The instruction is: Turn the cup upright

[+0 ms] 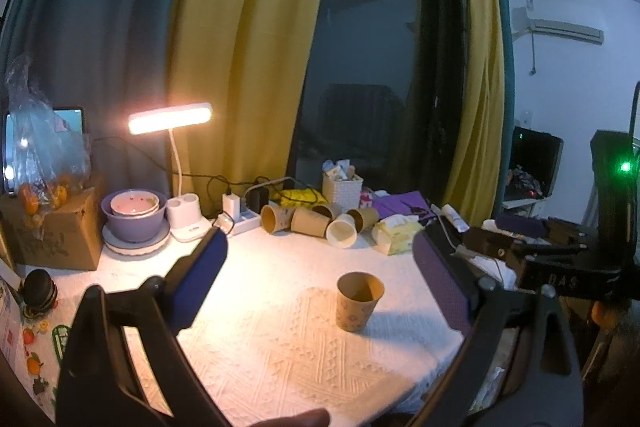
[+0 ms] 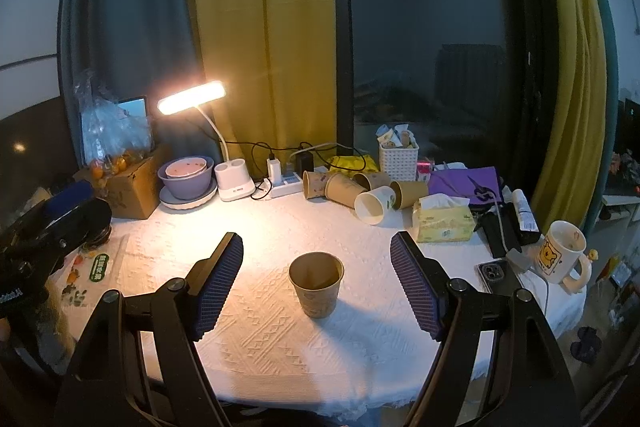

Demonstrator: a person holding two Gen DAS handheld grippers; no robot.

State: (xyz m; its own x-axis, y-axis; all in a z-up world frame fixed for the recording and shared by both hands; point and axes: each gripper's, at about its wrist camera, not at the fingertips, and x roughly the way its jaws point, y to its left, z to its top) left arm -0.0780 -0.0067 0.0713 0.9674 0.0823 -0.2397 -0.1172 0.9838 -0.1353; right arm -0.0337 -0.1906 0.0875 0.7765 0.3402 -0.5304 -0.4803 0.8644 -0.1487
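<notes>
A brown paper cup (image 2: pixel 317 284) stands upright, mouth up, on the white tablecloth (image 2: pixel 280 347) in the middle of the table. It also shows in the left wrist view (image 1: pixel 359 301). My right gripper (image 2: pixel 318 281) is open and empty, its blue-padded fingers wide on either side of the cup and not touching it. My left gripper (image 1: pixel 320 275) is open and empty, with the cup ahead between its fingers, nearer the right finger. The right gripper's body (image 1: pixel 560 267) shows at the right of the left wrist view.
Several paper cups (image 2: pixel 360 193) lie on their sides at the back of the table. Near them are a tissue pack (image 2: pixel 444 219), a white basket (image 2: pixel 398 155), a lit desk lamp (image 2: pixel 192 99), stacked bowls (image 2: pixel 188 179), a power strip (image 2: pixel 284 183), a phone (image 2: pixel 496 275) and a bear mug (image 2: pixel 562 253).
</notes>
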